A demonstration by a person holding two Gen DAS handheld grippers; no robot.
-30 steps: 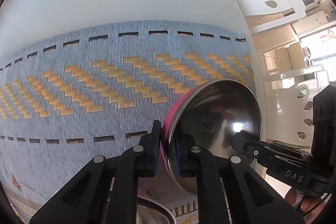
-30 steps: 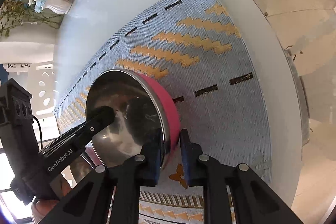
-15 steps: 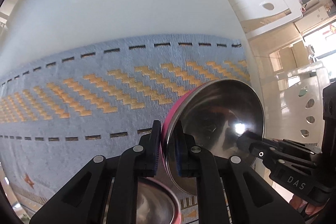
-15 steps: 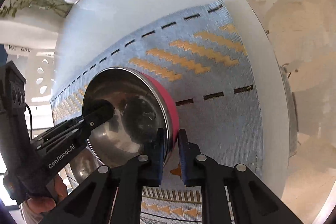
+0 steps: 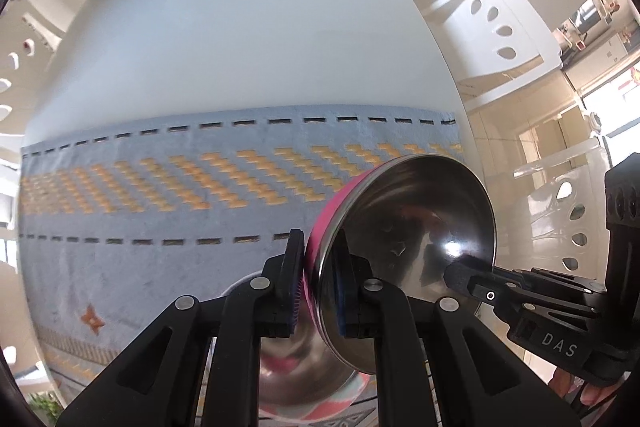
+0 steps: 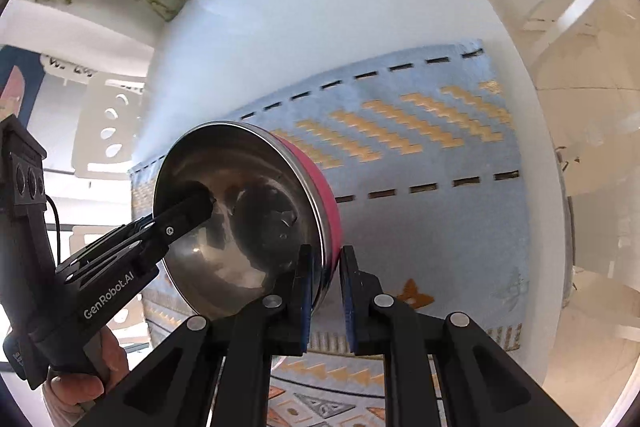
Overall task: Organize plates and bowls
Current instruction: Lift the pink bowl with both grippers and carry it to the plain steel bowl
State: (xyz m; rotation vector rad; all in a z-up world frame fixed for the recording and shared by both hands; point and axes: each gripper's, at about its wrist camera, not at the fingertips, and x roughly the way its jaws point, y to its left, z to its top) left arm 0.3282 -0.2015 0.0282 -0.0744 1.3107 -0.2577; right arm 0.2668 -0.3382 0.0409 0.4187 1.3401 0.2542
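Steel inside and pink outside, the bowl [image 5: 412, 227] hangs tilted above the blue mat [image 5: 160, 187] on the white surface [image 5: 240, 47]; left gripper [image 5: 318, 291] and right gripper [image 6: 325, 291] both clamp its rim with their fingers.

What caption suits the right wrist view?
Two claws, left and right, grip one pink-sided steel bowl above a blue table runner.

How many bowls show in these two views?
2. One pink bowl is gripped at its rim by the left gripper and right gripper. A second bowl sits beneath it, mostly hidden by the left gripper. More may be out of view.
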